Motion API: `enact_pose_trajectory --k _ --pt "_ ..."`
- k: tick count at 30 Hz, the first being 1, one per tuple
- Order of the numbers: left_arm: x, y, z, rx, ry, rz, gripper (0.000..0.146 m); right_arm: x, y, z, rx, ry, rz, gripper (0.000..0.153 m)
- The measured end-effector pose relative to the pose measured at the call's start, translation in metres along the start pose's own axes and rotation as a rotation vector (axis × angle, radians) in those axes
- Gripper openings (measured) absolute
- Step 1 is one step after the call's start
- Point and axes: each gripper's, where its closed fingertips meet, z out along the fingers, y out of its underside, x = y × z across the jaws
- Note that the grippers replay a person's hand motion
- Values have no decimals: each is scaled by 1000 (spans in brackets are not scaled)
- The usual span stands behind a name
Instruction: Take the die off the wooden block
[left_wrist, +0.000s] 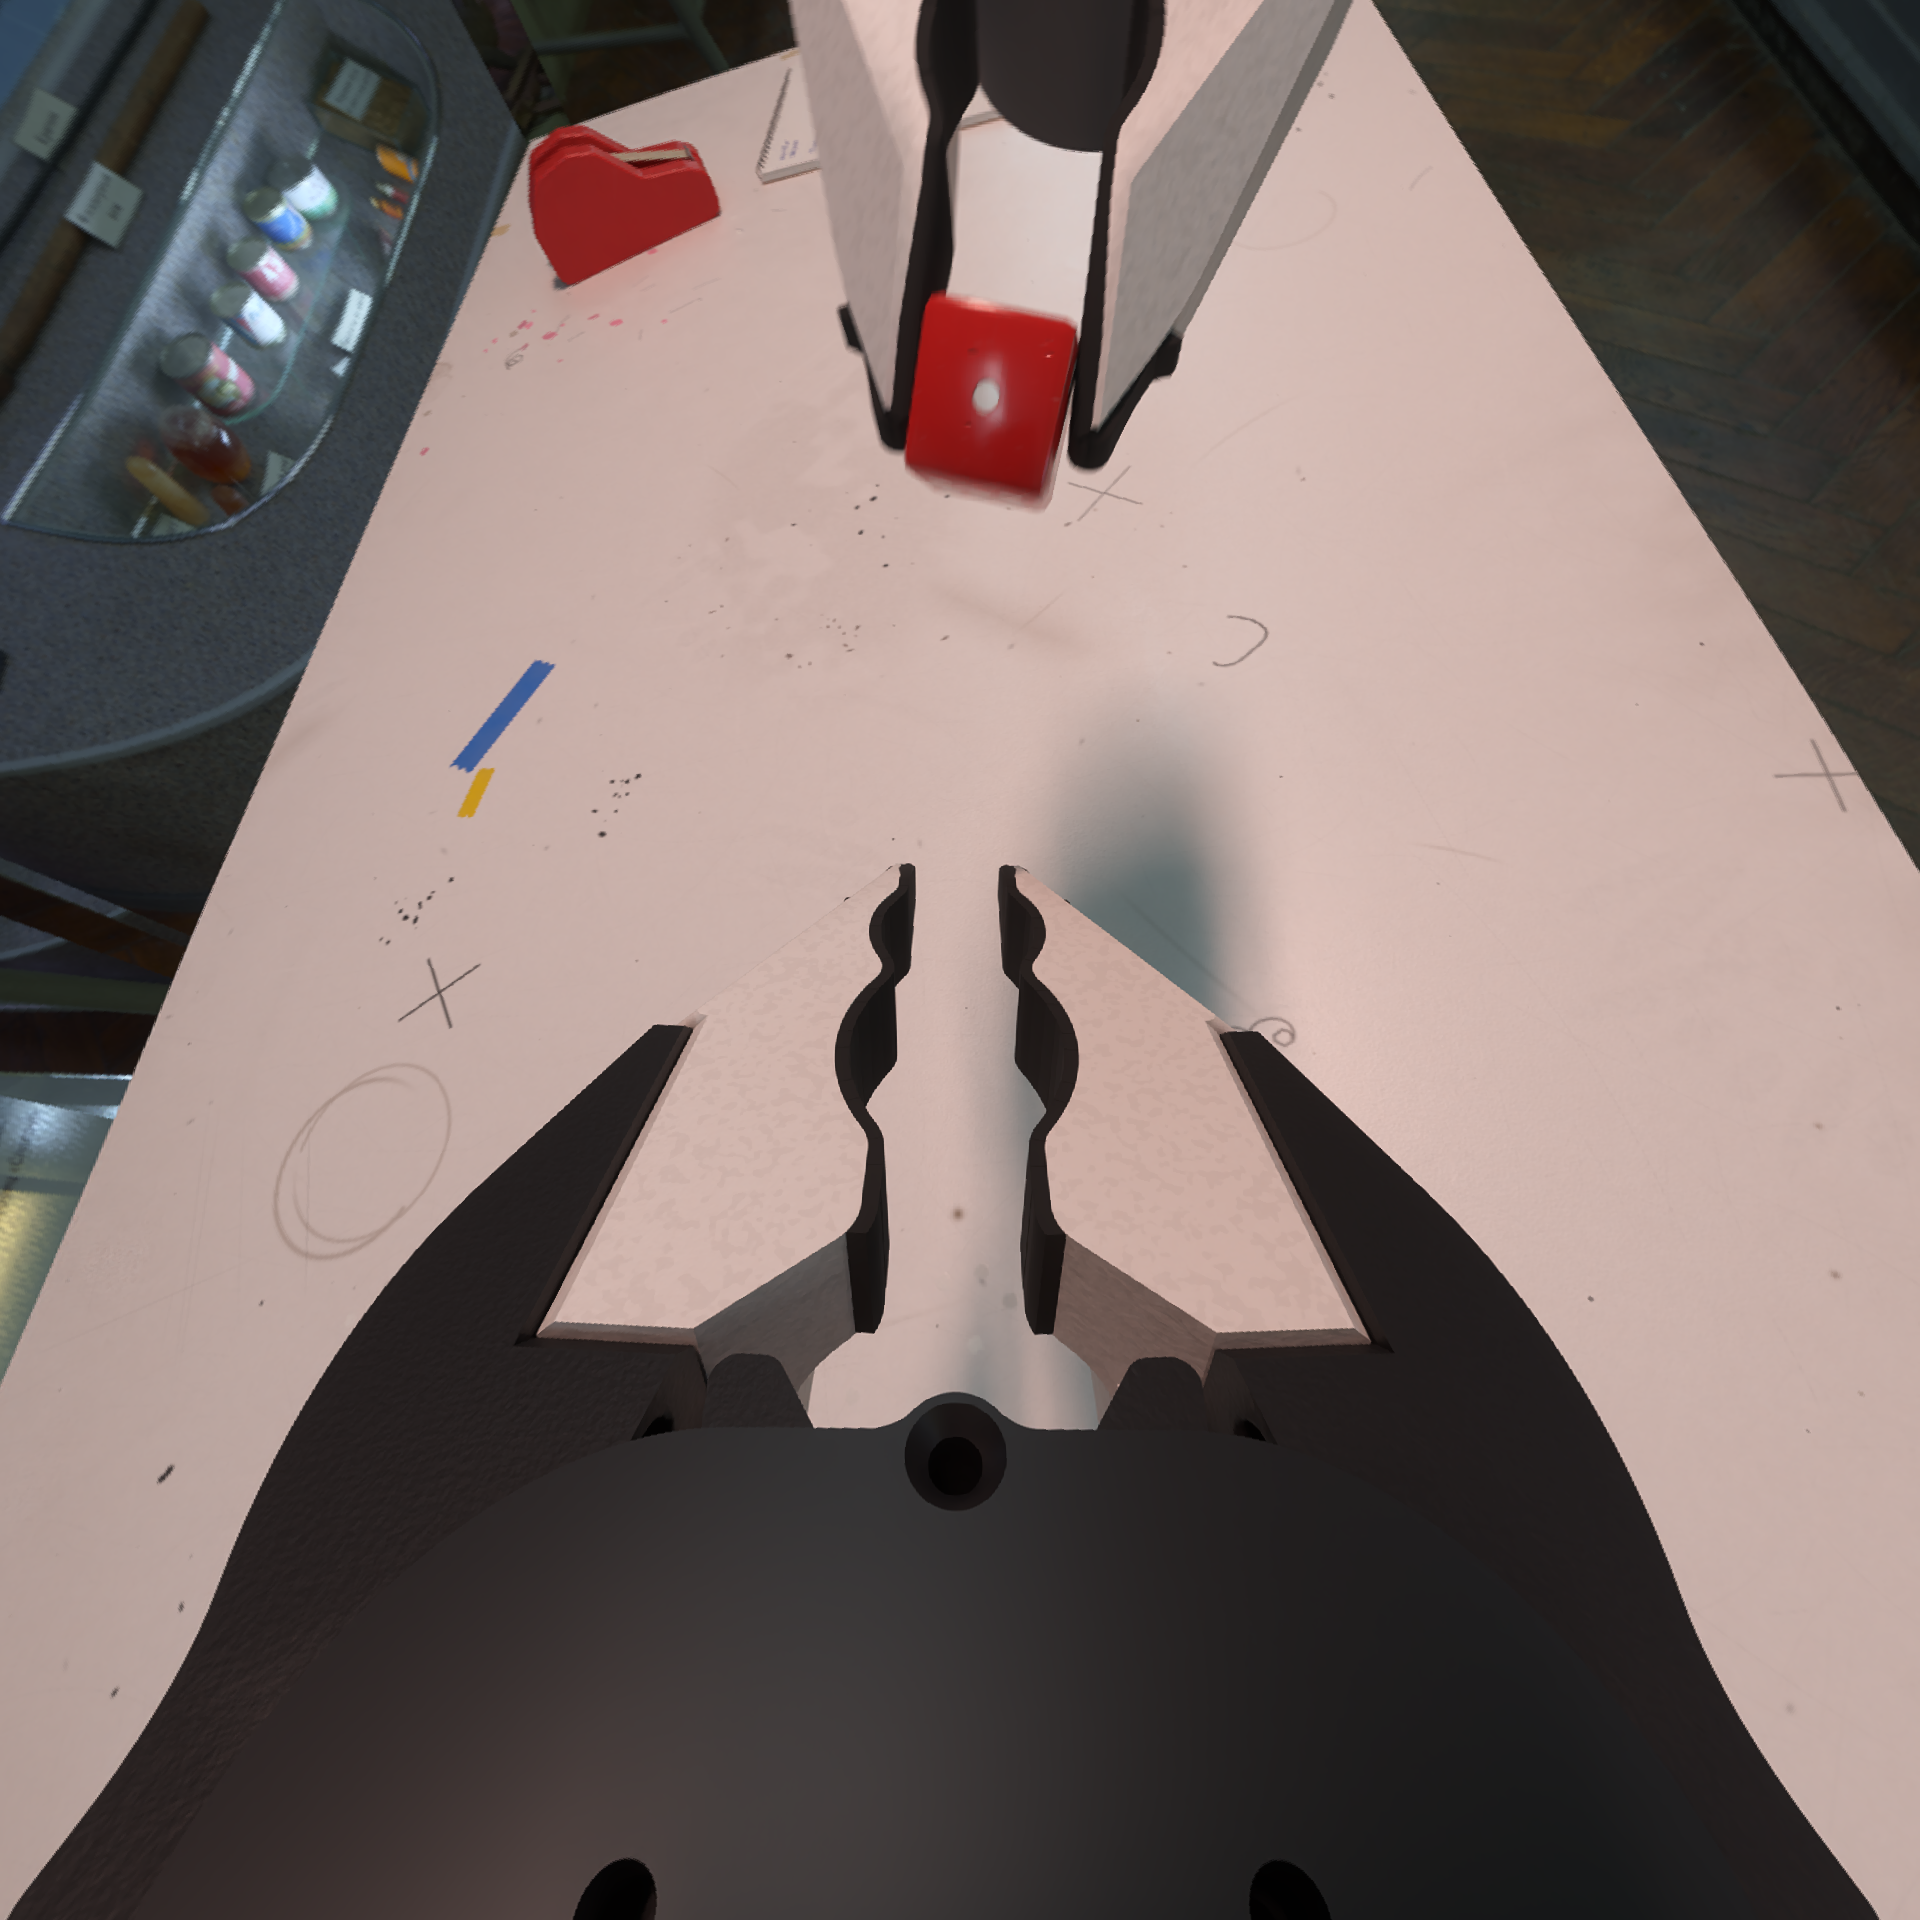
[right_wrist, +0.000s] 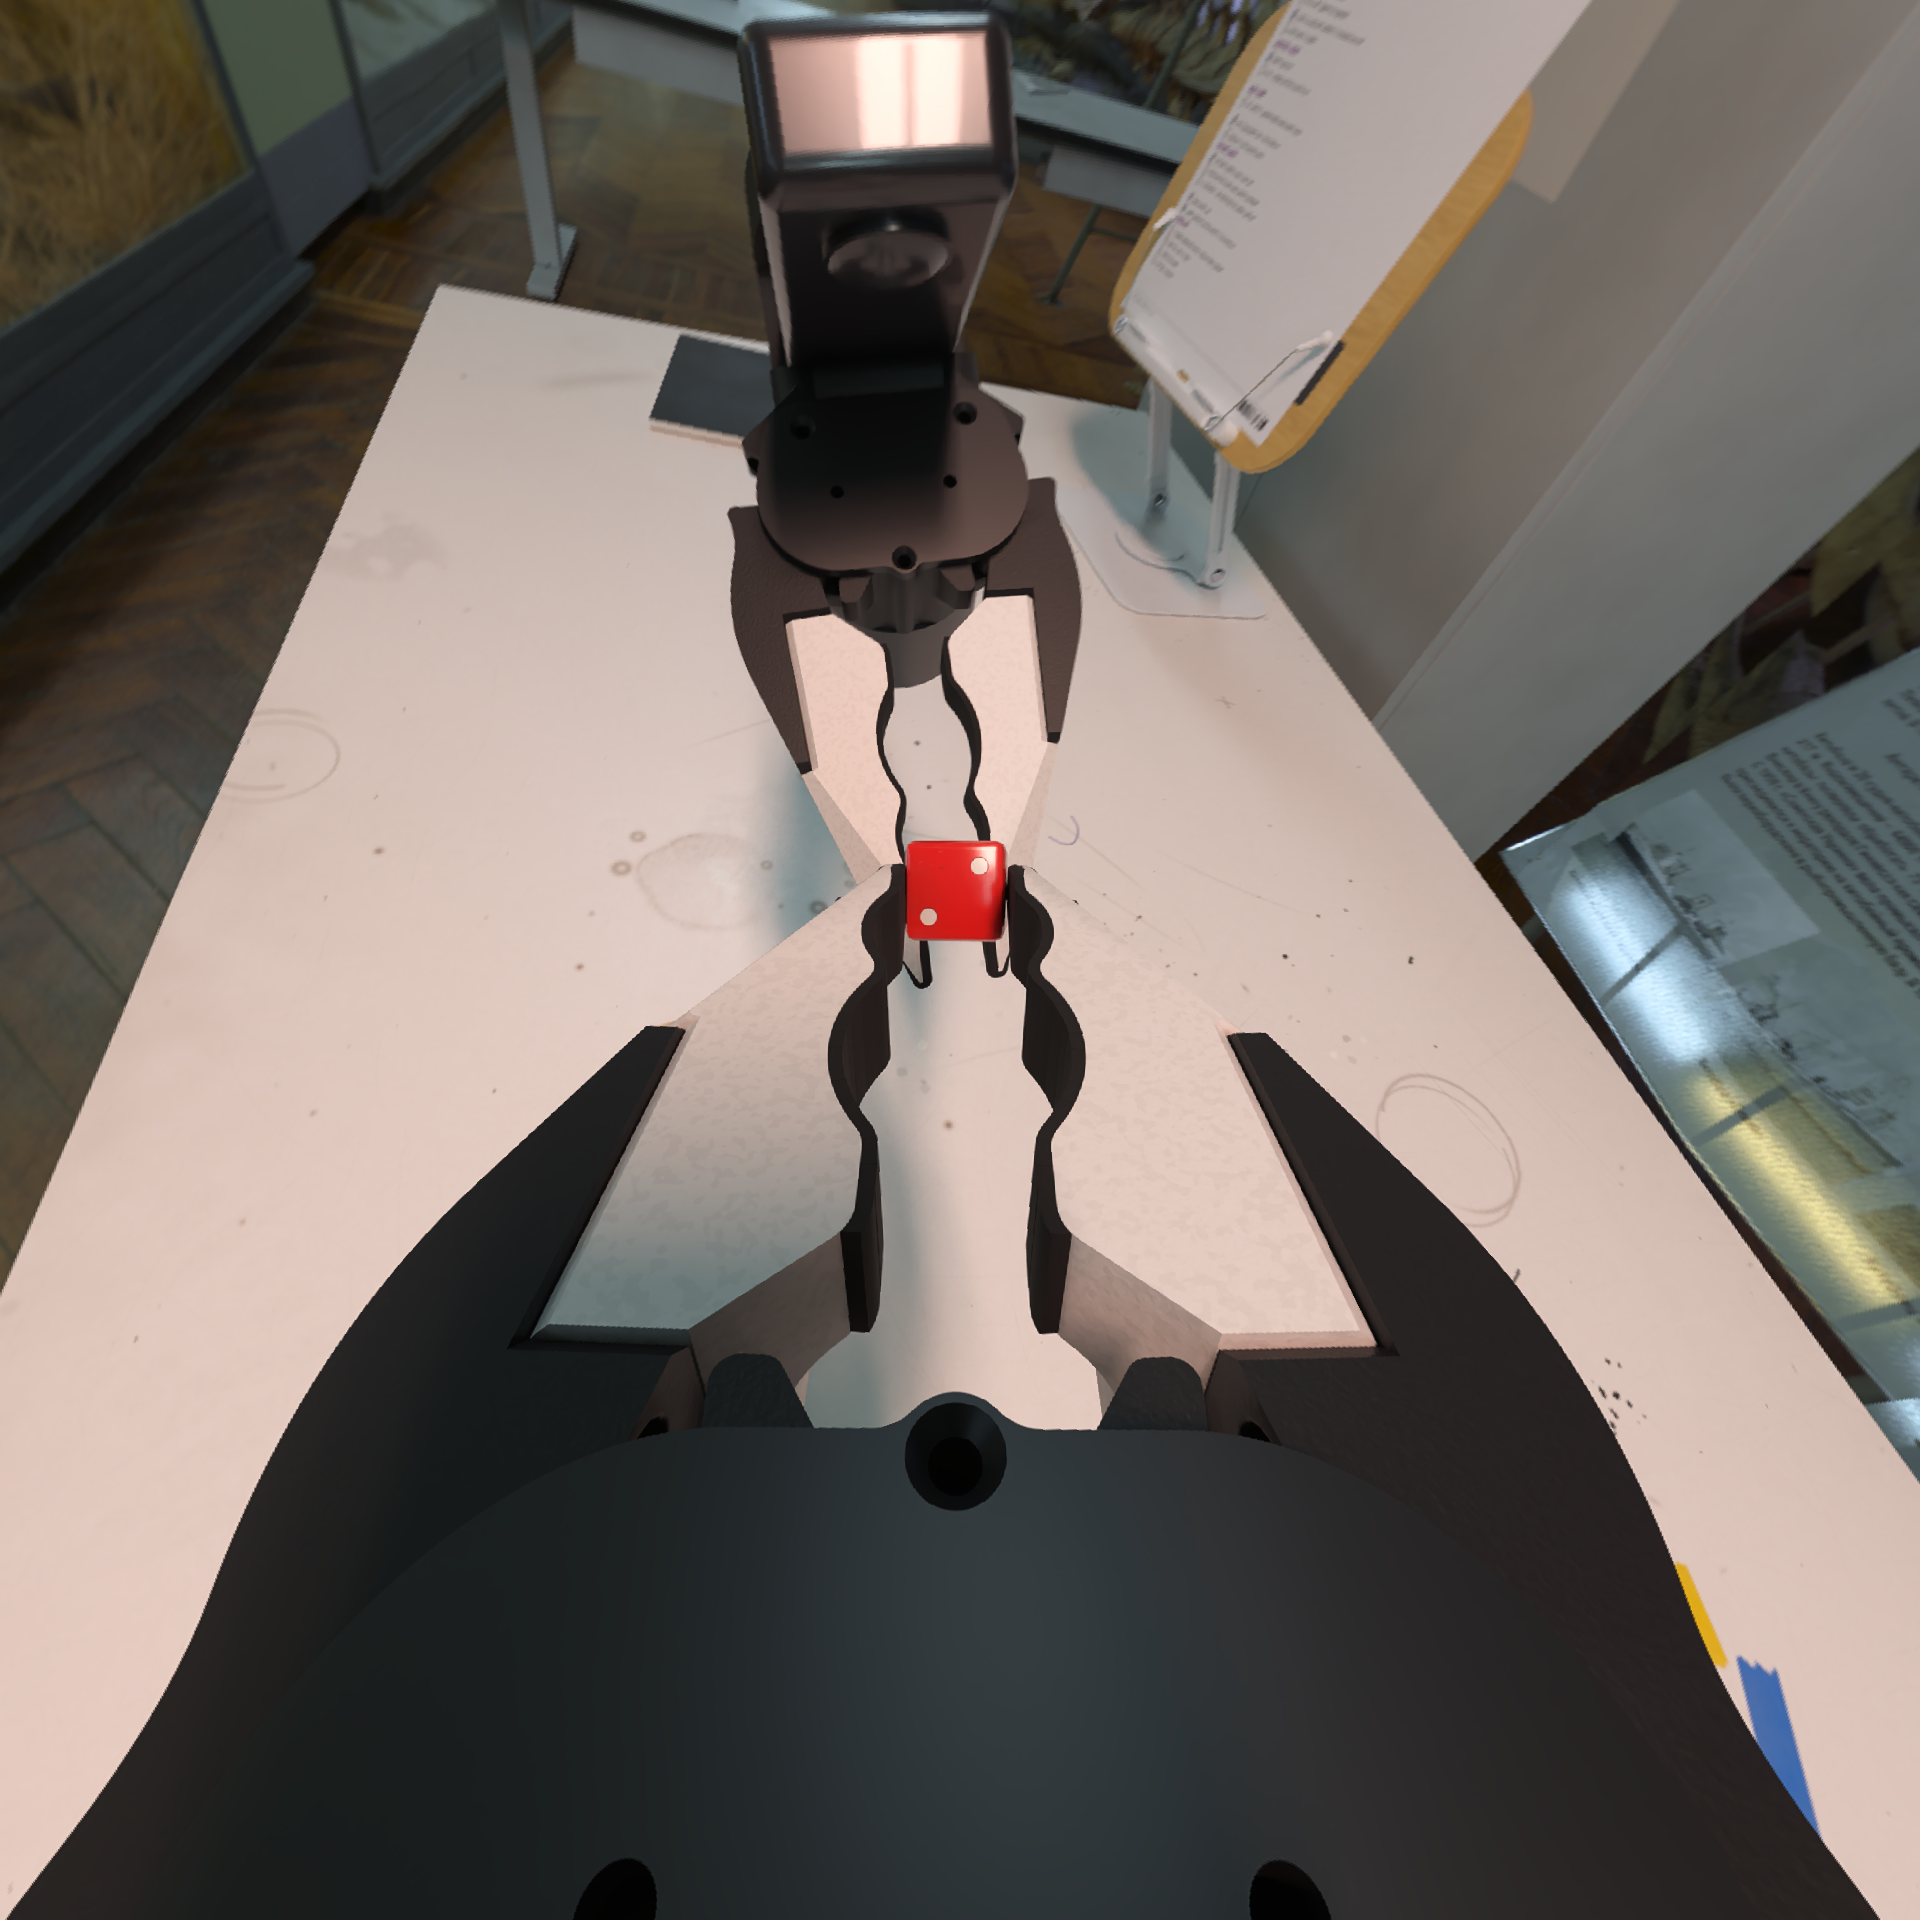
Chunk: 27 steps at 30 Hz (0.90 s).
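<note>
My right gripper (right_wrist: 956, 904) is shut on the red die (right_wrist: 954, 891), pinching it between its fingertips above the pale table (right_wrist: 416, 935). The left wrist view shows the same: the right gripper (left_wrist: 987, 442) comes down from the top with the die (left_wrist: 987, 400), which is slightly blurred. My left gripper (left_wrist: 956, 873) is empty, its fingers a narrow gap apart, low over the table and pointing towards the die. In the right wrist view the left gripper (right_wrist: 956, 977) faces me, its tips just under the die. No wooden block shows in either view.
A red tape dispenser (left_wrist: 618, 203) and a notepad (left_wrist: 784, 135) lie at the far end. A display case with cans (left_wrist: 239, 312) flanks the table. A document stand (right_wrist: 1320, 229) and a dark slab (right_wrist: 712, 390) stand behind the left gripper. Blue and yellow tape strips (left_wrist: 504, 717) mark the table.
</note>
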Motion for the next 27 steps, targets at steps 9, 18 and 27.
enact_pose_trajectory --k 9,18,27 --pt "16 1 5 -60 35 68 16 -13 15 16 -117 -59 -60 19" --pt "42 6 9 -89 157 166 16 -37 21 12 -169 -164 -152 19" --pt "68 -5 -1 13 344 150 15 -58 10 9 -119 -194 -312 19"
